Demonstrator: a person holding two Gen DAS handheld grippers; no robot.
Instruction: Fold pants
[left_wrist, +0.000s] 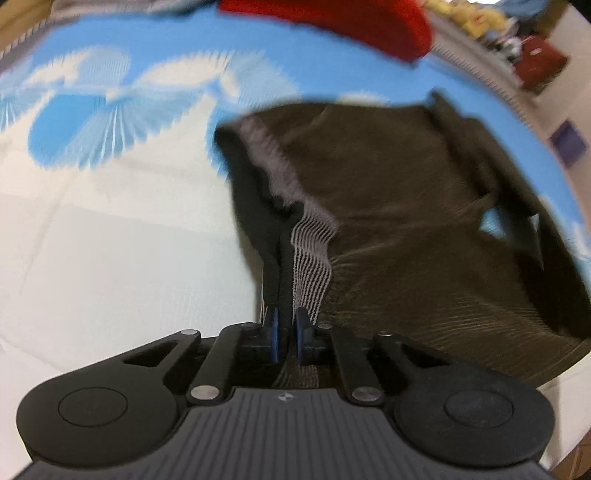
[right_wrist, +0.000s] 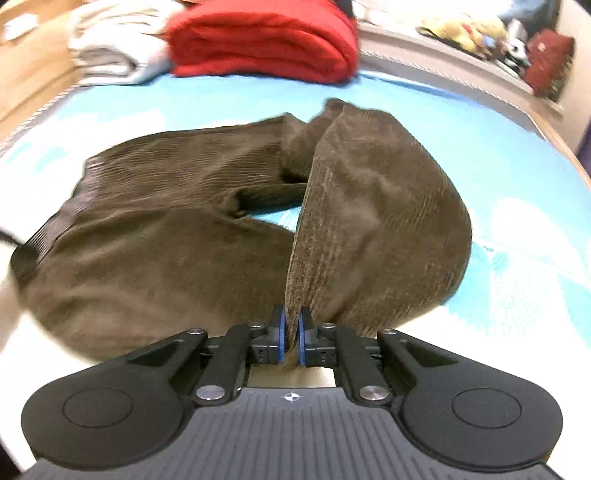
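Observation:
Brown corduroy pants (right_wrist: 166, 229) lie on a blue and white bedspread (right_wrist: 517, 206). In the left wrist view my left gripper (left_wrist: 285, 332) is shut on the pants' waistband (left_wrist: 295, 236), a black edge with grey ribbed elastic, and the brown cloth (left_wrist: 424, 229) spreads away to the right. In the right wrist view my right gripper (right_wrist: 291, 339) is shut on the end of one leg (right_wrist: 376, 229), which rises in a fold from the jaws and curves back over the rest of the pants. The blue pads pinch cloth in both views.
A folded red blanket (right_wrist: 258, 40) and a pale folded cloth (right_wrist: 110, 44) lie at the far edge of the bed. Soft toys and a red bag (right_wrist: 546, 62) sit on a ledge at the far right. A wooden surface (right_wrist: 29, 66) runs along the far left.

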